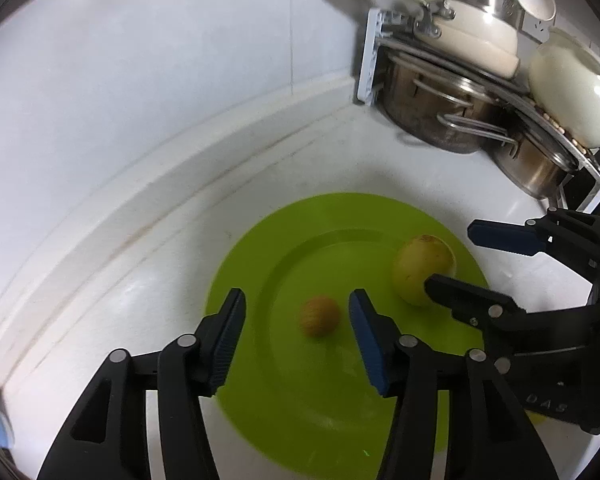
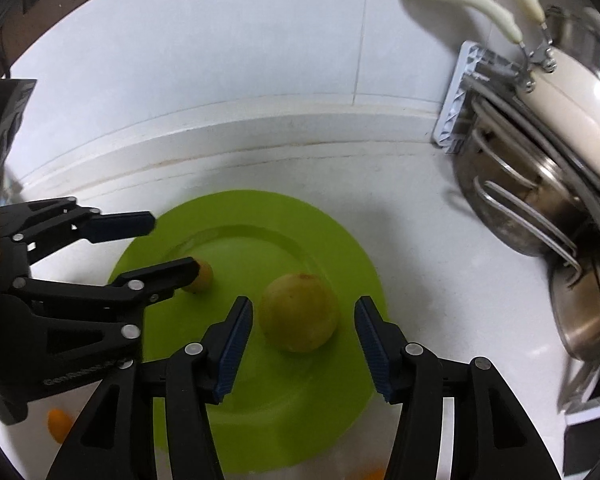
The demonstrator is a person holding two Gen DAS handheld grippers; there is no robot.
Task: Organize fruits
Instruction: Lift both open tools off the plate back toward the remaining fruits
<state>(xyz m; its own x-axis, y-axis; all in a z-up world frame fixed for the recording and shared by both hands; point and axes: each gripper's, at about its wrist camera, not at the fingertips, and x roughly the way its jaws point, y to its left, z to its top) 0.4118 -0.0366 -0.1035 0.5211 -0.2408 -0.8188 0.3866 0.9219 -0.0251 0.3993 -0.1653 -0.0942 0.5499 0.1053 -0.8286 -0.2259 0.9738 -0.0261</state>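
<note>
A green plate (image 1: 284, 400) (image 2: 260, 216) lies on the white counter. A small orange-brown fruit (image 1: 319, 315) (image 2: 202, 276) and a larger yellow fruit (image 1: 422, 270) (image 2: 298, 312) lie on it. My left gripper (image 1: 298, 308) (image 2: 174, 246) is open above the plate, its fingers either side of the small fruit without touching it. My right gripper (image 2: 304, 316) (image 1: 450, 254) is open, its fingers either side of the yellow fruit, apart from it.
A dish rack (image 1: 452, 92) (image 2: 540, 168) with steel pots and cream pans stands at the back right against the white wall. An orange fruit (image 2: 58, 424) lies on the counter left of the plate, another orange bit (image 2: 372, 473) at the bottom edge.
</note>
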